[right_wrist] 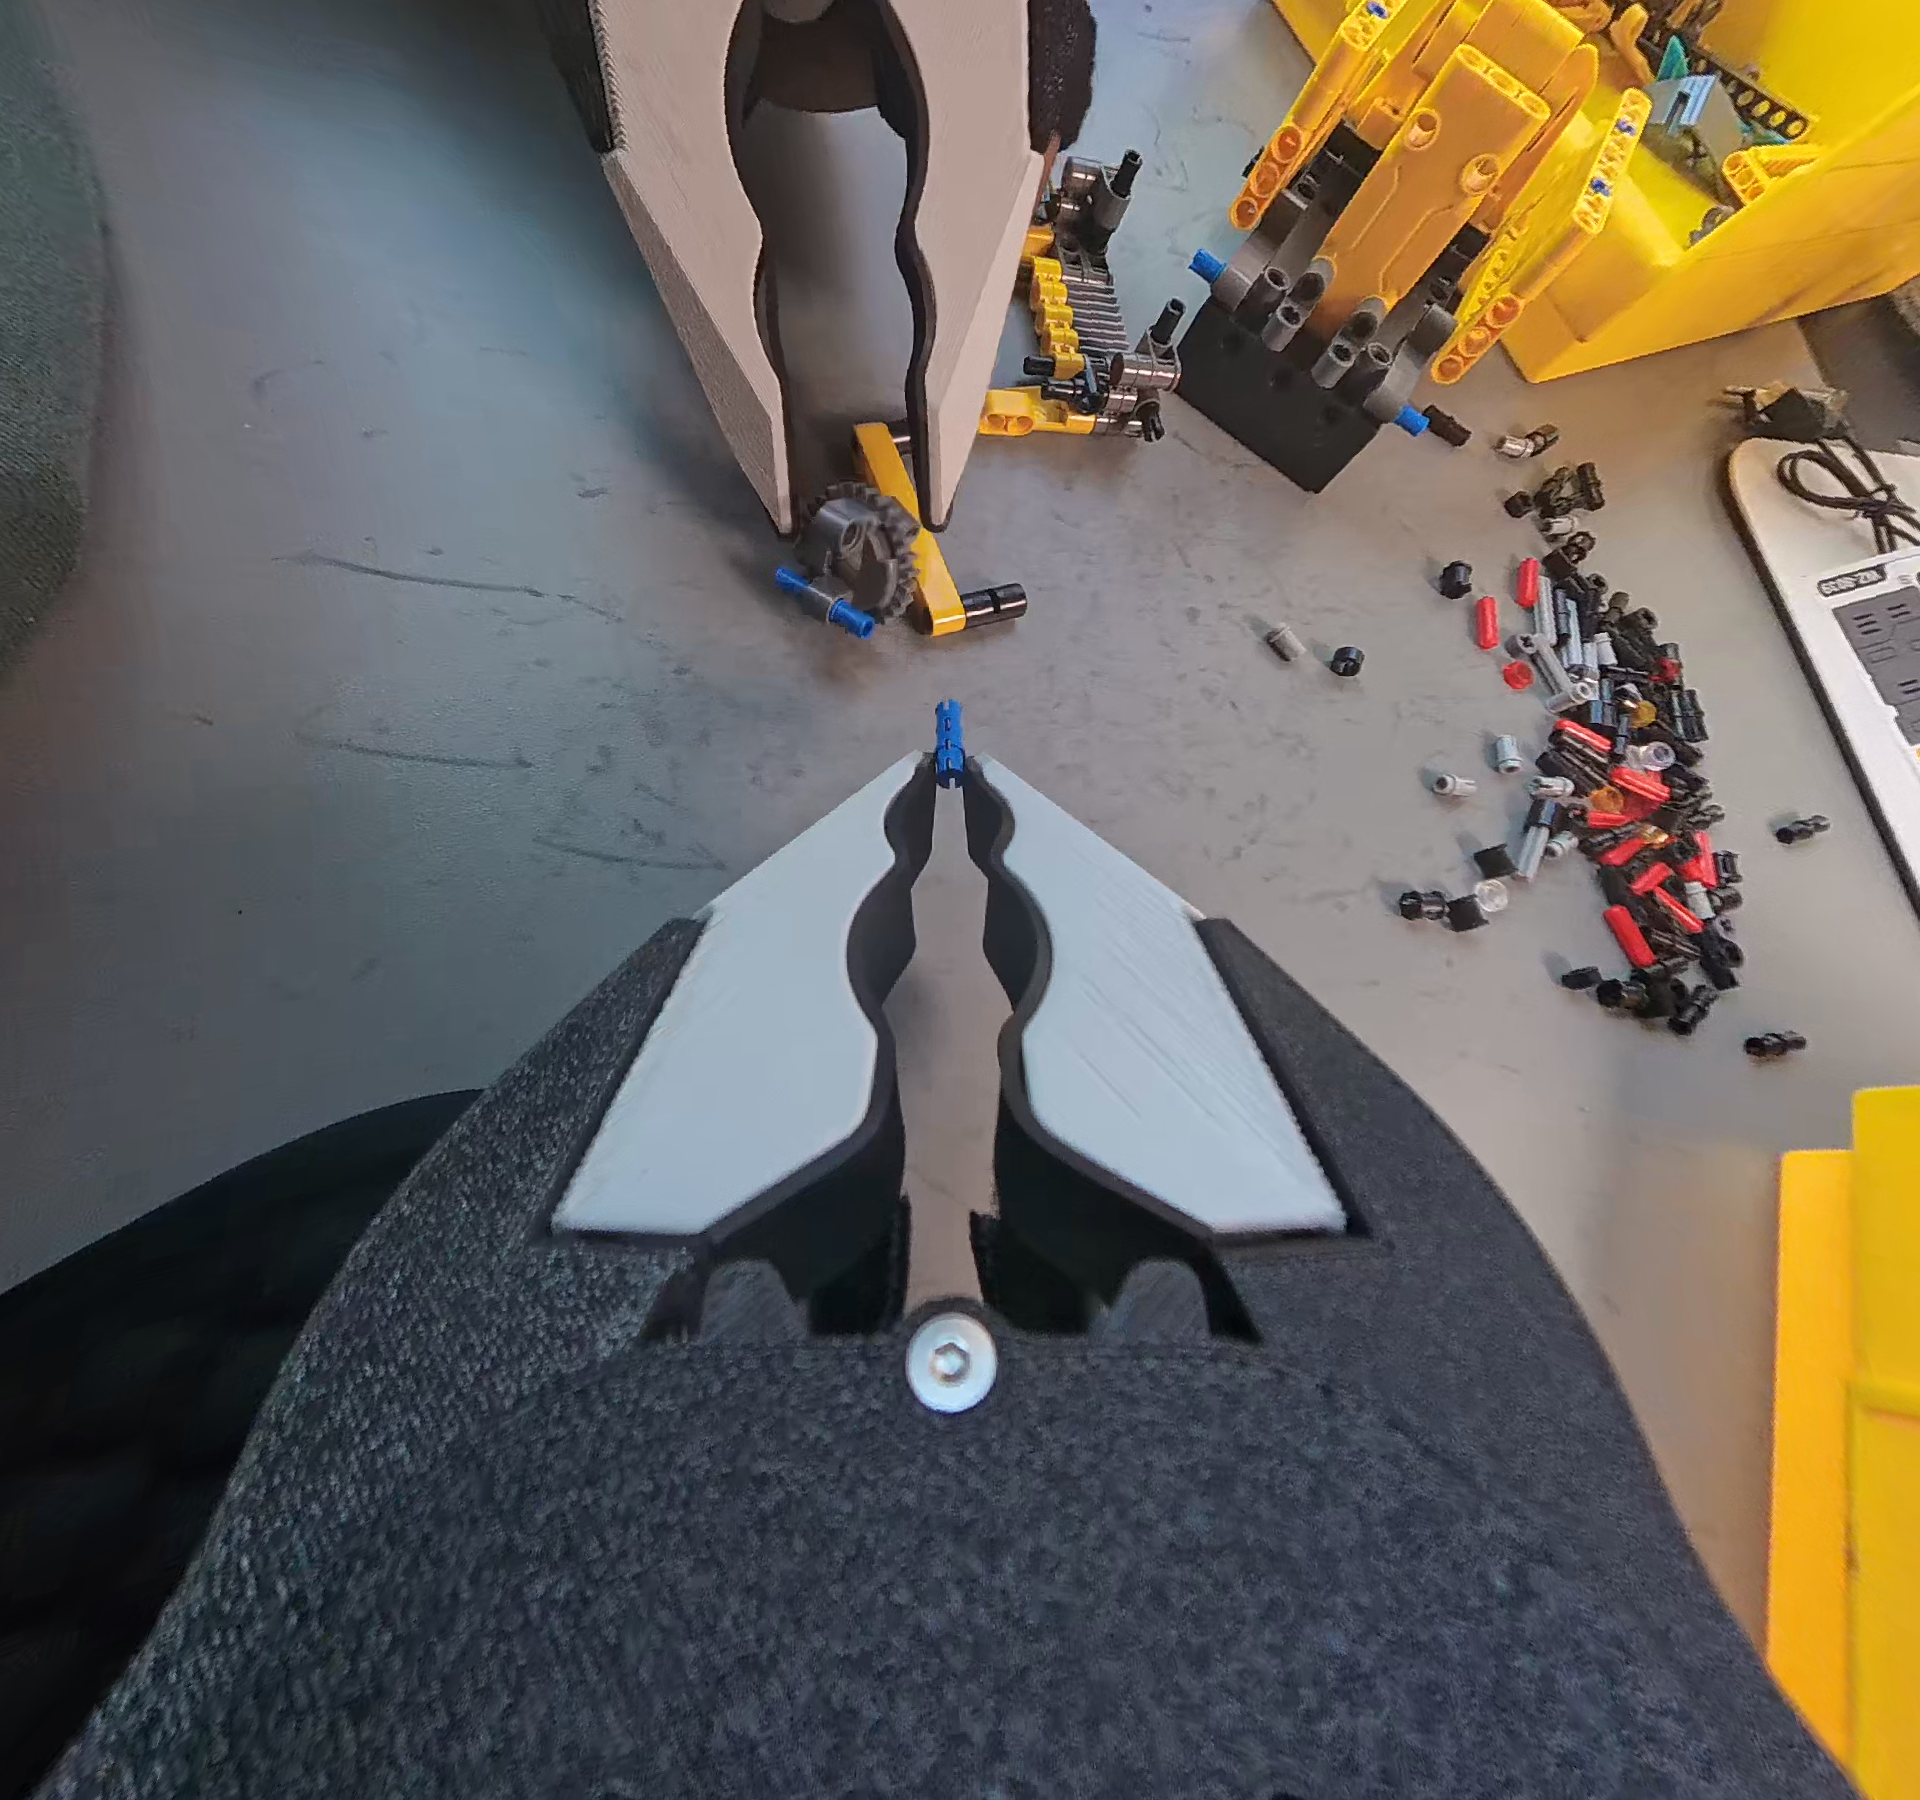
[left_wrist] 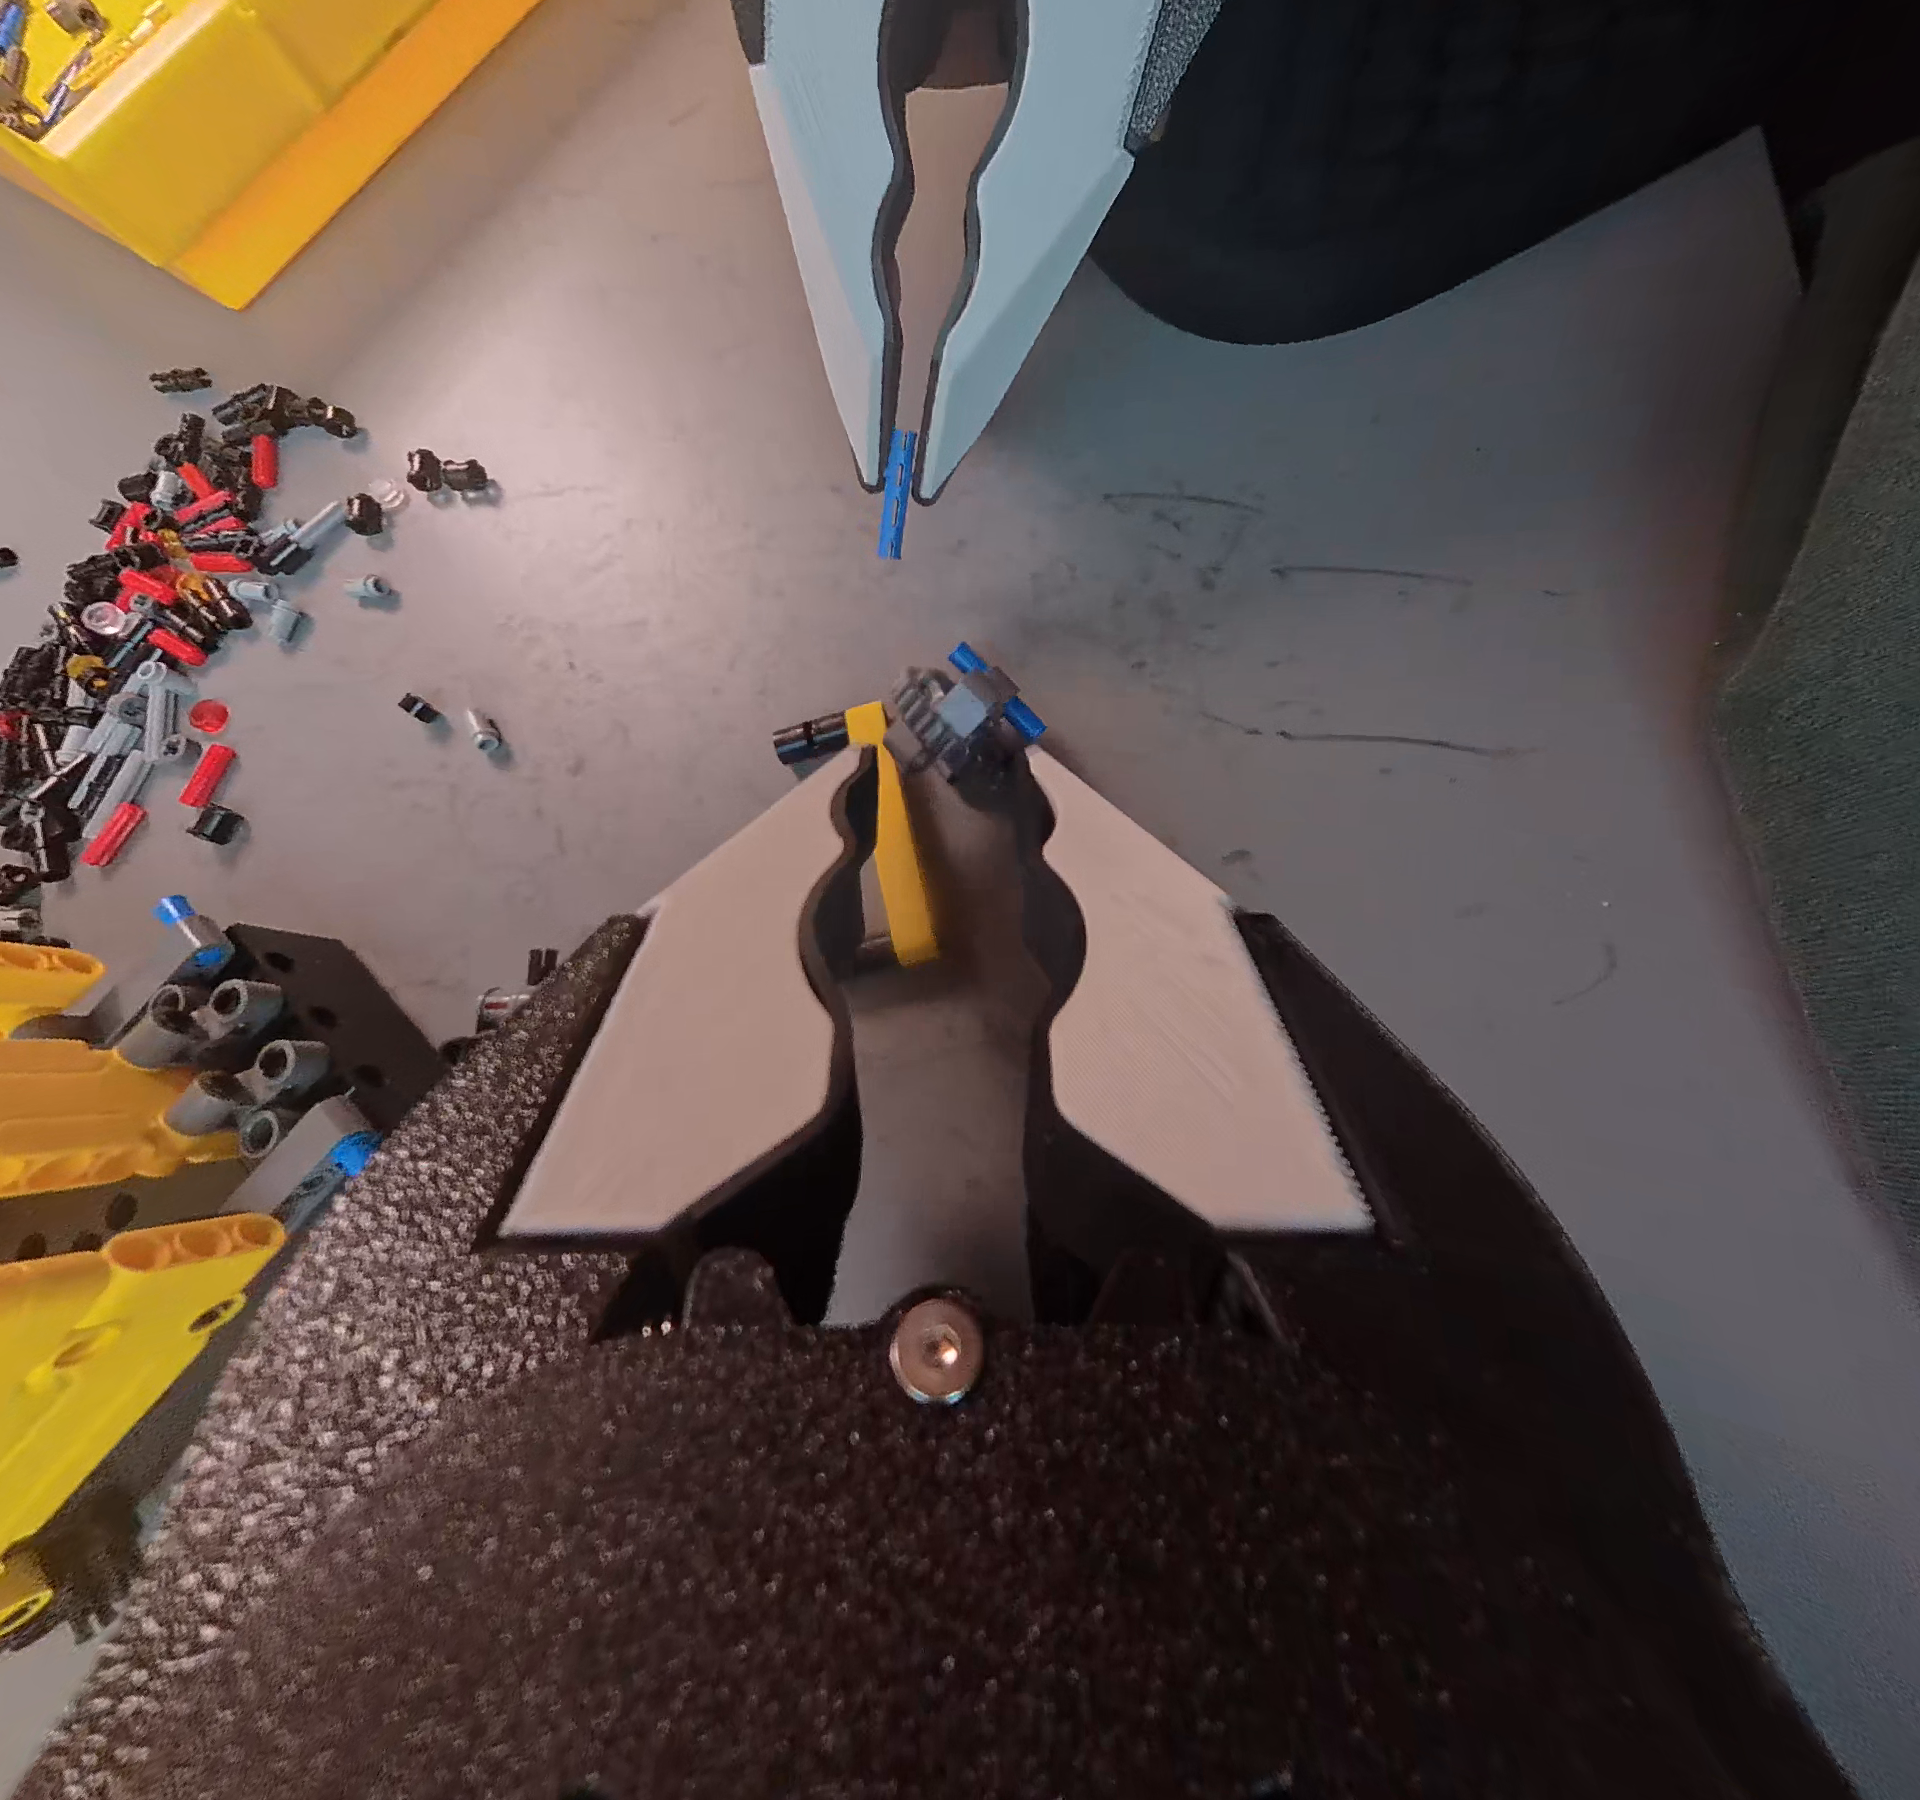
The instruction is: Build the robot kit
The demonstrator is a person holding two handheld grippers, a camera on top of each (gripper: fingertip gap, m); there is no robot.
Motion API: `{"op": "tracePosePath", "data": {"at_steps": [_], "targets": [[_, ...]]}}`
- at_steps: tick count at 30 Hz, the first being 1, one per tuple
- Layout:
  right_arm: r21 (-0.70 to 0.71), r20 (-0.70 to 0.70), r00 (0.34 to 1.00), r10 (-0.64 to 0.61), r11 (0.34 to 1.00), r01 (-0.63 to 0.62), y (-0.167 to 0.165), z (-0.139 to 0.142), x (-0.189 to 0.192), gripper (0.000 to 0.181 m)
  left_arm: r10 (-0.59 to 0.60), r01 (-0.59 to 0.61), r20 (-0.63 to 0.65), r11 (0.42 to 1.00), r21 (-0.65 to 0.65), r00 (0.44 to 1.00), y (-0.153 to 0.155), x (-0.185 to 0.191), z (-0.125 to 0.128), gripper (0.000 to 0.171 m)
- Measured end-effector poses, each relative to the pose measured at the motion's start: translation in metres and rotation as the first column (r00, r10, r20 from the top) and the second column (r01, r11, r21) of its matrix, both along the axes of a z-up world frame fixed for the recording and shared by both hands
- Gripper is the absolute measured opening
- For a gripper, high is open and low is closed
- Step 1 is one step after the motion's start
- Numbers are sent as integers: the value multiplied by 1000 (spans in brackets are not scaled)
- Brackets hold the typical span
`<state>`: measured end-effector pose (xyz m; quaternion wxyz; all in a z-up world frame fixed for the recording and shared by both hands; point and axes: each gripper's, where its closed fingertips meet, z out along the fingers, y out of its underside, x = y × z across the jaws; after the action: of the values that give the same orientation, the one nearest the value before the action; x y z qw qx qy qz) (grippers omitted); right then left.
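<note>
**Two claws, each gripping a small plastic building part above a grey desk**

Around the claws lies a scattered heap of small black, red and grey plastic pins and connectors [right_wrist: 1621,794], on the right in the right wrist view. Far of it stands a partly built yellow and black toy model on a black block [right_wrist: 1382,296], and behind that a yellow cardboard box [right_wrist: 1714,223] with more parts. A smaller yellow and grey sub-assembly [right_wrist: 1081,337] lies just beside the left claw. A white printed sheet [right_wrist: 1860,649] lies at the right edge. Nothing stands between the two claws.

The scuffed grey desk [right_wrist: 416,607] bears dark marks; a dark rounded shape [left_wrist: 1455,88] sits at its edge.

The right claw [right_wrist: 948,761] is nearly shut, pinching a short blue plastic pin [right_wrist: 948,737] at its tips. The pin's long axis runs along the fingers, its free end pointing at the left claw.

The left claw [left_wrist: 940,763] is narrow, holding a flat yellow plastic beam [left_wrist: 899,846] between its fingers, the beam lying lengthwise along them. At the beam's far end sit a dark grey gear [right_wrist: 857,550], a blue axle through a grey connector [right_wrist: 826,597] and a black pin [right_wrist: 992,602] sticking out sideways.
</note>
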<state>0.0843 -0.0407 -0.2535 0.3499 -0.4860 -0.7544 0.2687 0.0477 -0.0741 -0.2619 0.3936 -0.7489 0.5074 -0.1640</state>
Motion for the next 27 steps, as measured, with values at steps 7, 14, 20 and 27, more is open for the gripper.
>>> {"op": "tracePosePath", "data": {"at_steps": [7,14,20,27], "targets": [[-6,-17,1000,14,1000,-14,-4,3,0,4,16,-14,33,998,-56,999,-10,-2,2,20],[3,-19,1000,21,1000,-21,-7,3,0,4,-22,22,-4,995,-102,1000,-13,0,6,17],[11,-21,1000,11,1000,-11,-7,4,1,4,-137,128,-123,989,-78,983,-10,11,8,15],[6,-35,999,-7,1000,7,-4,6,4,4,-202,193,-278,979,-62,939,-4,14,0,14]]}}
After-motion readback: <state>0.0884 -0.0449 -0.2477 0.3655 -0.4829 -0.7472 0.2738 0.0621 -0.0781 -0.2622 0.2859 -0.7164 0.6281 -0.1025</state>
